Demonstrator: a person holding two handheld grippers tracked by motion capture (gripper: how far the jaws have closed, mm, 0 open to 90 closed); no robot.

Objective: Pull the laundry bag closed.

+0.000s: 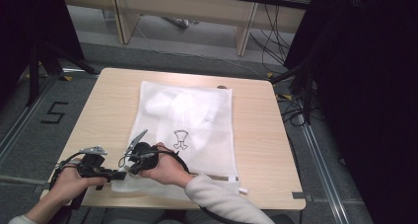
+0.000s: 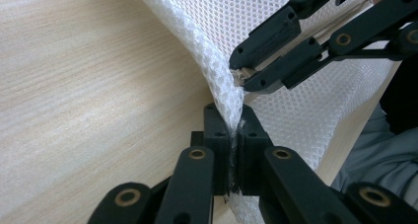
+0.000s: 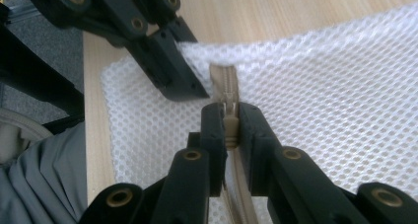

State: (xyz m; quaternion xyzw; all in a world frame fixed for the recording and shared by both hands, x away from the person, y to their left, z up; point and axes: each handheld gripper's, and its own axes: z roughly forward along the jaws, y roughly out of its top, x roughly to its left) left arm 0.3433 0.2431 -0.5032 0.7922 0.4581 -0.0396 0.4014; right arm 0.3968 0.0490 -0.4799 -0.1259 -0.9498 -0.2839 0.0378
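White mesh laundry bag (image 1: 197, 120) flat on wooden table (image 1: 256, 150). Left gripper (image 2: 235, 135) pinches bag's near-left corner; right gripper (image 3: 229, 128) pinches zipper pull (image 3: 229, 119) (just beside that corner).

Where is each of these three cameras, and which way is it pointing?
High view: sits above the person's side, looks forward and down on the table and white mesh bag; forearms and both hands show.
Left gripper view: rides the left hand-held gripper, looks along its jaws, shut on the bag's mesh edge.
Right gripper view: rides the right hand-held gripper, looks along its jaws, shut on the zipper pull.
Shared: both gripper views show the mesh bag, the wooden tabletop and the other gripper close by.
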